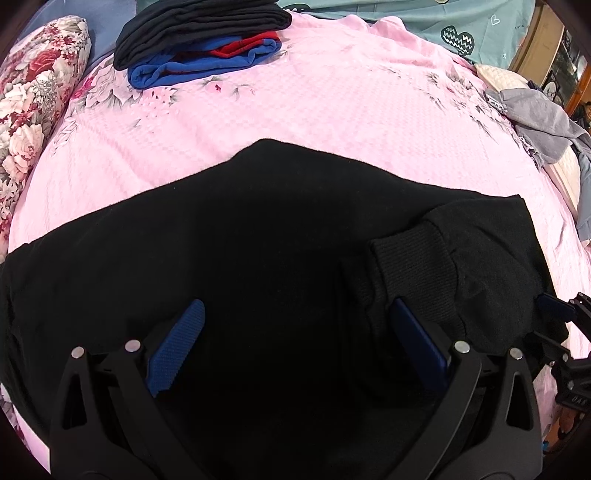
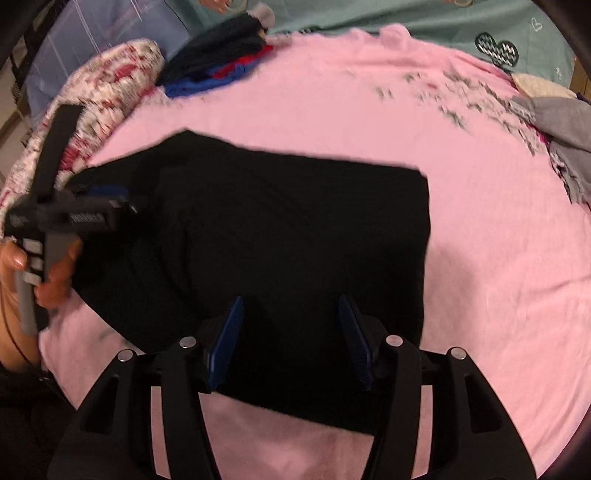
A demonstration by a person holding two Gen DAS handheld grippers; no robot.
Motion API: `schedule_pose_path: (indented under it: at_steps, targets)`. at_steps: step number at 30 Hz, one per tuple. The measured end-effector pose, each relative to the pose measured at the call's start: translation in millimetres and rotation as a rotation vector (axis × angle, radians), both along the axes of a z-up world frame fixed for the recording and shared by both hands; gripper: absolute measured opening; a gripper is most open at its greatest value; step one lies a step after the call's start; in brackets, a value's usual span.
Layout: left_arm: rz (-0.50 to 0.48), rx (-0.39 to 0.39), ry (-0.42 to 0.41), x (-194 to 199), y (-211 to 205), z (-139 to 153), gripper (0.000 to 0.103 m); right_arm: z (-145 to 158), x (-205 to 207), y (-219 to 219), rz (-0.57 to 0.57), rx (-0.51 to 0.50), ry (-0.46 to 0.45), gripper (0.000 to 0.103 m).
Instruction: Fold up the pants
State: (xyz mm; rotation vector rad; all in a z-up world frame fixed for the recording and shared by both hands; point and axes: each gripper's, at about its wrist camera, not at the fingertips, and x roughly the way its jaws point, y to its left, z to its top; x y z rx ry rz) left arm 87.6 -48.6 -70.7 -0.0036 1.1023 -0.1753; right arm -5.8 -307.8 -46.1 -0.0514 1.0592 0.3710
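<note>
Black pants (image 1: pixel 277 221) lie spread on the pink bedsheet (image 1: pixel 295 103), with a ribbed cuff (image 1: pixel 417 258) folded over on the right. My left gripper (image 1: pixel 297 306) hovers low over the pants, its blue pads far apart and nothing pinched. In the right wrist view the pants (image 2: pixel 295 221) form a rough rectangle. My right gripper (image 2: pixel 291 299) stands over their near edge, pads apart, with cloth lying under them but not squeezed. A hand (image 2: pixel 55 273) holds the left tool at the pants' left end.
A stack of folded black, blue and red clothes (image 1: pixel 199 40) sits at the far left. A floral pillow (image 1: pixel 33 103) lines the left edge. A crumpled grey garment (image 1: pixel 535 118) lies at the right edge. Teal bedding (image 1: pixel 461 26) is behind.
</note>
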Motion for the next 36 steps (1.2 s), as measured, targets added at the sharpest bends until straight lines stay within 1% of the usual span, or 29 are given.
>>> schedule_pose_path:
  at_steps: [2,4,5,7,8,9,10,11,12,13,15,17,19,20,21,22,24,27,30,33,36]
  targets:
    - [0.003,-0.005,0.007,-0.4,1.6,1.5,0.101,3.3,0.5,0.9,0.000,-0.015,0.003,0.056]
    - [0.018,-0.015,0.019,-2.1,7.0,4.9,0.101,11.0,7.1,-5.2,-0.032,0.019,-0.002,0.056]
    - [0.029,-0.018,0.021,-3.7,11.1,7.4,0.101,14.7,10.4,-9.0,-0.052,0.036,-0.012,0.056]
    - [0.050,-0.028,0.005,-9.4,24.1,14.6,0.101,21.8,20.6,-19.2,-0.127,0.048,-0.042,0.057]
    - [0.065,-0.033,-0.009,-13.3,32.5,18.7,0.101,23.9,25.7,-25.7,-0.174,0.047,-0.059,0.060]
    - [0.081,-0.036,-0.023,-17.1,41.4,22.7,0.101,26.3,32.3,-32.2,-0.237,0.050,-0.082,0.076]
    - [0.107,-0.039,-0.038,-22.4,53.9,27.0,0.101,27.6,36.7,-36.7,-0.276,0.059,-0.100,0.087]
    - [0.139,-0.040,-0.050,-27.8,67.8,30.5,0.101,28.2,40.4,-39.8,-0.304,0.075,-0.116,0.088]
    - [0.164,-0.042,-0.057,-31.3,78.2,32.5,0.101,28.3,44.6,-42.5,-0.319,0.089,-0.124,0.088]
    - [0.216,-0.050,-0.065,-38.4,97.4,34.5,0.101,27.5,48.2,-42.8,-0.327,0.105,-0.133,0.088]
    - [0.290,-0.060,-0.065,-46.6,123.0,34.5,0.101,25.6,52.8,-41.8,-0.341,0.139,-0.137,0.088]
    - [0.396,-0.071,-0.053,-58.2,156.9,31.2,0.101,24.8,56.4,-38.9,-0.337,0.159,-0.126,0.088]
    - [0.474,-0.089,-0.047,-69.6,182.4,28.5,0.101,23.4,54.9,-33.3,-0.319,0.166,-0.118,0.088]
    - [0.497,-0.102,-0.046,-73.7,192.6,27.8,0.101,23.3,55.2,-30.2,-0.317,0.162,-0.117,0.088]
    - [0.504,-0.130,-0.044,-77.5,200.4,27.1,0.101,23.0,53.8,-28.5,-0.315,0.158,-0.117,0.088]
    - [0.497,-0.184,-0.037,-81.2,207.3,26.6,0.101,22.7,53.3,-27.0,-0.312,0.156,-0.115,0.088]
    - [0.497,-0.220,-0.032,-85.4,212.2,30.4,0.101,21.0,50.4,-27.1,-0.310,0.163,-0.105,0.088]
    - [0.498,-0.240,-0.049,-90.4,212.7,38.7,0.101,18.2,44.8,-30.2,-0.320,0.174,-0.087,0.088]
    - [0.506,-0.251,-0.091,-94.5,211.2,52.2,0.101,16.7,38.1,-32.7,-0.328,0.173,-0.082,0.089]
    - [0.551,-0.234,-0.104,-102.4,217.1,54.0,0.101,15.6,34.6,-33.6,-0.335,0.179,-0.072,0.089]
    - [0.600,-0.235,-0.097,-110.0,230.7,50.2,0.101,13.8,29.3,-33.1,-0.331,0.197,-0.067,0.089]
